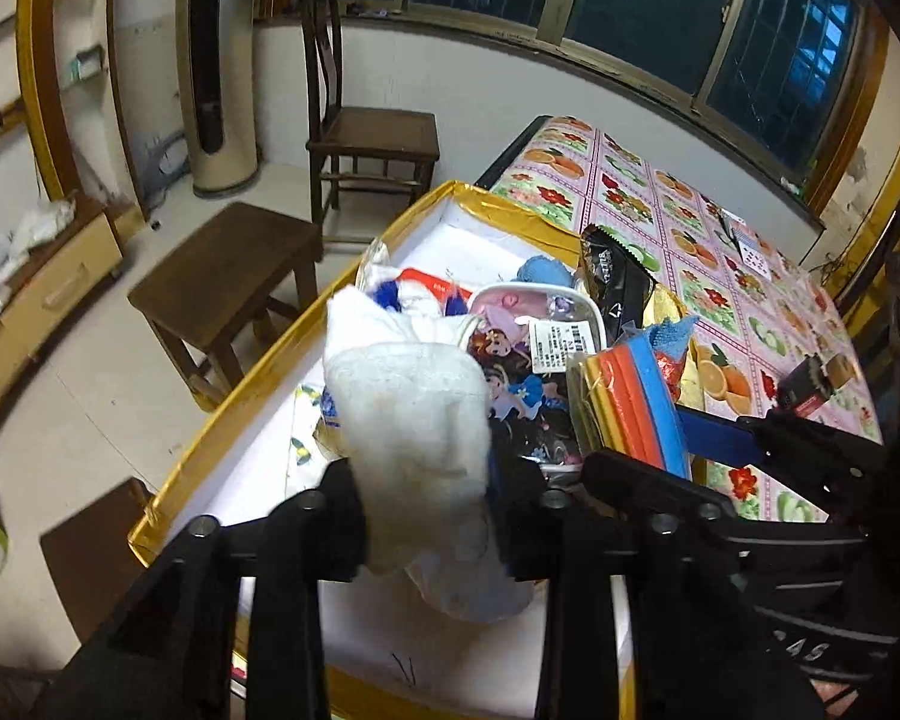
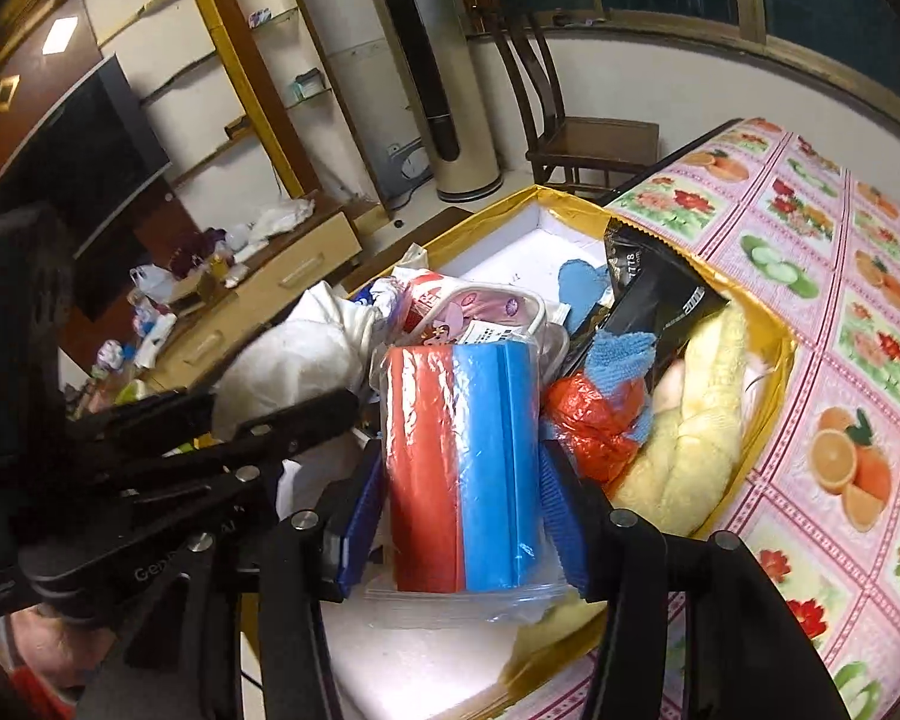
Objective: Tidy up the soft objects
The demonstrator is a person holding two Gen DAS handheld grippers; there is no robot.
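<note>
A gold-rimmed box (image 1: 258, 378) with a white floor holds the soft things. My left gripper (image 1: 429, 480) is shut on a white fluffy bundle (image 1: 408, 402), held just above the box floor. My right gripper (image 2: 459, 480) is shut on a bagged pack of red and blue sponges (image 2: 462, 468), seen from the left wrist as a yellow, orange and blue stack (image 1: 630, 408). Behind lie a cartoon pouch (image 1: 528, 360), a black packet (image 2: 660, 294), a blue cloth (image 2: 621, 354), an orange bag (image 2: 588, 420) and a yellow plush towel (image 2: 696, 444).
The box (image 2: 786, 354) sits on a table with a fruit-and-flower cloth (image 2: 840, 360). A small dark item (image 1: 810, 390) lies on that cloth. A wooden stool (image 1: 228, 276) and chair (image 1: 372, 138) stand beyond the box, a low cabinet (image 2: 282, 276) further left.
</note>
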